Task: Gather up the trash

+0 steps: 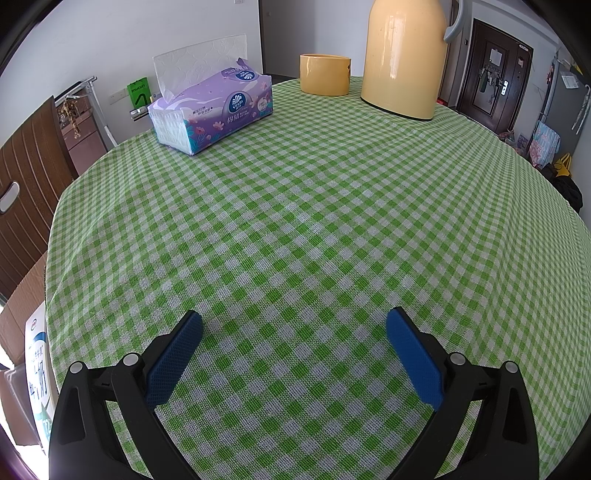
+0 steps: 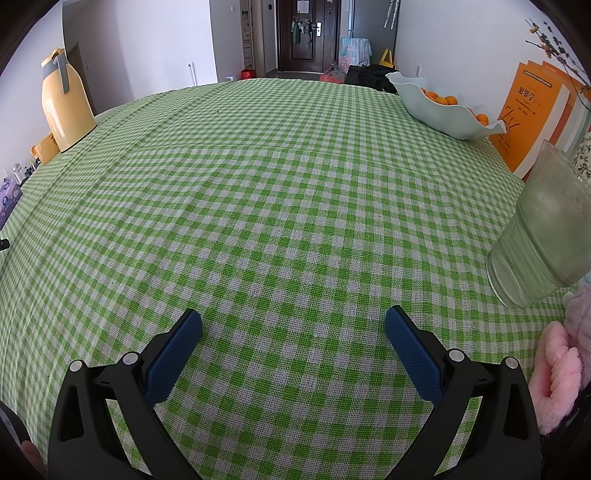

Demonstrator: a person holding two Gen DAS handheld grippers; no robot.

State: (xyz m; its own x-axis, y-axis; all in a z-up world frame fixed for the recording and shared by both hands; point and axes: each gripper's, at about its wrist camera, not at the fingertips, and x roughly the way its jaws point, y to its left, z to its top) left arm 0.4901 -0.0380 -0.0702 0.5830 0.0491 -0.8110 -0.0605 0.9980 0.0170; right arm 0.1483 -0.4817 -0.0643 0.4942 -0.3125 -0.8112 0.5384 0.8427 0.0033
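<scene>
Tumbler (image 2: 541,236) beside gaping right tool (image 2: 293,323), thermos (image 1: 404,55) beyond

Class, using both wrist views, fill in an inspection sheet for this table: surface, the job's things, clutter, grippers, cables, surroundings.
Surface: green checked tablecloth, slightly creased, bare in the middle.
Job's things: nothing seen; no trash or bin shows in either view.
Clutter: tissue pack, yellow cup and yellow thermos at the far edge; fruit bowl holding oranges, orange book, cloudy plastic cup, pink fluffy cloth on the right.
Grippers: left gripper open, fingers empty over the cloth; right gripper open, empty.
Cables: nothing seen.
Surroundings: dark door, white walls, cardboard box beside the table.
</scene>
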